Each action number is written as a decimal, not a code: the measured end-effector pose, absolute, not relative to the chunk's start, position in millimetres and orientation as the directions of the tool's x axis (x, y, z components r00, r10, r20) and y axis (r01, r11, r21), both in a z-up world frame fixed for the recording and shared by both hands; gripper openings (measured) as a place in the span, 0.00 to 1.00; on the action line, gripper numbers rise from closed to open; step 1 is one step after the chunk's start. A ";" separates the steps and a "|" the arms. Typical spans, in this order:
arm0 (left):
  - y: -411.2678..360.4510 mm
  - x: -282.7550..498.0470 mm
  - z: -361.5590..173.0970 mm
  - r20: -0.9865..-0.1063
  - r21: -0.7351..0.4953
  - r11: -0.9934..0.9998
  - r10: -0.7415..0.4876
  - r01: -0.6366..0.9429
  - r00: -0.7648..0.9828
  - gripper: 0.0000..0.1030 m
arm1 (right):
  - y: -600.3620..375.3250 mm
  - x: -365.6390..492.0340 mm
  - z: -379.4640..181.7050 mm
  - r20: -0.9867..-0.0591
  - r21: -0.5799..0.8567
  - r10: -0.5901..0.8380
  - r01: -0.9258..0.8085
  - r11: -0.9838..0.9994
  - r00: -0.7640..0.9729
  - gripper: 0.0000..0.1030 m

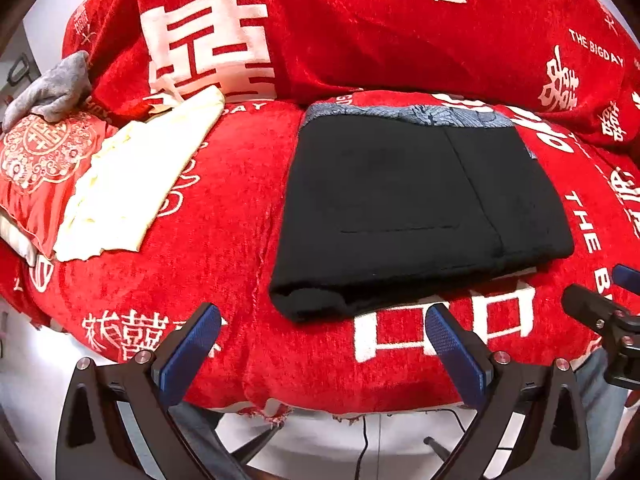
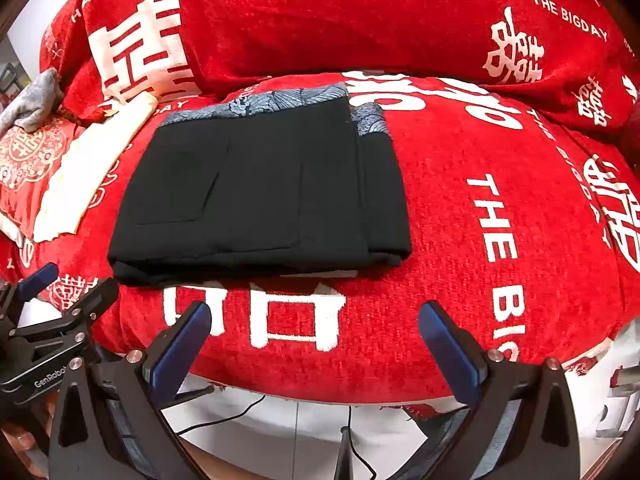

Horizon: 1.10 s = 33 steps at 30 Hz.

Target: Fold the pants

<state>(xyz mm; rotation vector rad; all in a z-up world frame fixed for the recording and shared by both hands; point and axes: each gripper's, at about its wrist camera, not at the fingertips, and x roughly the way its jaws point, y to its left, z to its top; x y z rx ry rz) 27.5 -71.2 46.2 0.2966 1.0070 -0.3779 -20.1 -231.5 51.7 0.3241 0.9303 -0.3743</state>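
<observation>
The black pants (image 1: 416, 208) lie folded into a flat rectangle on the red sofa seat, with a blue patterned lining showing along the far edge. They also show in the right wrist view (image 2: 260, 192). My left gripper (image 1: 324, 320) is open and empty, just in front of the pants' near left corner, above the seat's front edge. My right gripper (image 2: 316, 320) is open and empty, in front of the pants' near right part. Neither touches the pants. The right gripper shows at the right edge of the left wrist view (image 1: 600, 312); the left gripper shows at the left of the right wrist view (image 2: 44, 312).
The red sofa cover (image 1: 240, 208) with white characters spans seat and backrest. A cream cloth (image 1: 132, 184) lies left of the pants, on a red embroidered cushion (image 1: 36, 168). A grey cloth (image 1: 52, 88) sits at the far left. White floor and black cables (image 2: 224, 420) lie below the seat edge.
</observation>
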 end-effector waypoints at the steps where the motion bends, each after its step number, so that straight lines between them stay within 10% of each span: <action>1: -71.4 27.6 45.7 -0.864 0.061 0.896 -0.173 0.440 0.473 0.99 | -231.9 -19.7 51.3 -0.824 0.105 -0.173 0.446 0.889 0.540 1.00; 33: -78.7 23.6 41.0 -0.866 0.094 0.885 -0.153 0.456 0.476 0.99 | -233.0 -16.0 47.3 -0.829 0.078 -0.194 0.453 0.888 0.524 1.00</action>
